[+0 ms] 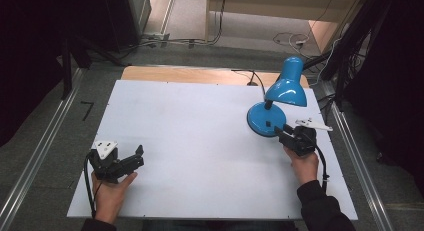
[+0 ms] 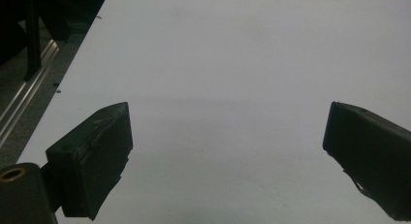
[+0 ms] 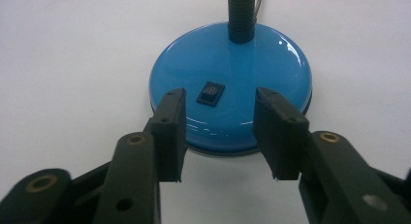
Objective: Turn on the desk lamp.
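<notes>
The blue desk lamp (image 1: 277,103) sits at the far right of the white counter (image 1: 200,141), and the right gripper (image 3: 220,136) is right at its round base (image 3: 232,103), fingers partly apart over the near rim with the black rocker switch (image 3: 211,93) just beyond, not pinching anything. The left gripper (image 2: 228,151) hangs over bare counter at the near left, fingers spread wide and holding nothing.

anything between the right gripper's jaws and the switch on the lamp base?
Nothing. In the right gripper view the right gripper hangs over the near edge of the blue lamp base; only bare blue surface separates the parted jaws from the black rocker switch.
</notes>
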A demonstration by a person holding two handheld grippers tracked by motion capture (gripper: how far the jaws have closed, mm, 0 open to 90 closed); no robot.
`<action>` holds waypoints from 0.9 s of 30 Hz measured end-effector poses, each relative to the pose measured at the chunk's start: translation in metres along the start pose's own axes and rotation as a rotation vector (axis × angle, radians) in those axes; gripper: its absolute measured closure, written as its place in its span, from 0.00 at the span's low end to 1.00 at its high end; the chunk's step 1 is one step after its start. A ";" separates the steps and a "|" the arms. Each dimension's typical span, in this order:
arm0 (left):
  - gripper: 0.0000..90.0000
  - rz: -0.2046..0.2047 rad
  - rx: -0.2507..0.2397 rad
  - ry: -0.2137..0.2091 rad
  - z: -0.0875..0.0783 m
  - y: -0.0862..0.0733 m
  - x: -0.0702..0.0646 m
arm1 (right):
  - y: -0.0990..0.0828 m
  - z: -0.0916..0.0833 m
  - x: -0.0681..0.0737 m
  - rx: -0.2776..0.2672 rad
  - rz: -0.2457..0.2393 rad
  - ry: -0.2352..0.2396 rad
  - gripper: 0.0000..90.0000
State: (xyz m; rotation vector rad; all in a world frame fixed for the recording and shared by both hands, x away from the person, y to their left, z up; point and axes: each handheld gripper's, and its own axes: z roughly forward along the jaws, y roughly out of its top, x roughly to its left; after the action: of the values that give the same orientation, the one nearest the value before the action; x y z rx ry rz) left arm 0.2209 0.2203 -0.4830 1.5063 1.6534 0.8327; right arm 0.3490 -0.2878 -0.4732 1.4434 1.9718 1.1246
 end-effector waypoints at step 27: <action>0.06 0.000 0.010 0.001 0.001 0.000 0.001 | 0.003 0.027 0.006 -0.017 -0.044 0.000 0.97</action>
State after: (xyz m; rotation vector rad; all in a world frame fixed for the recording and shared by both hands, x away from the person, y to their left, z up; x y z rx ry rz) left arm 0.2216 0.2209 -0.4838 1.5129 1.6612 0.8262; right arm 0.3690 -0.2726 -0.4858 1.3847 1.9789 1.1198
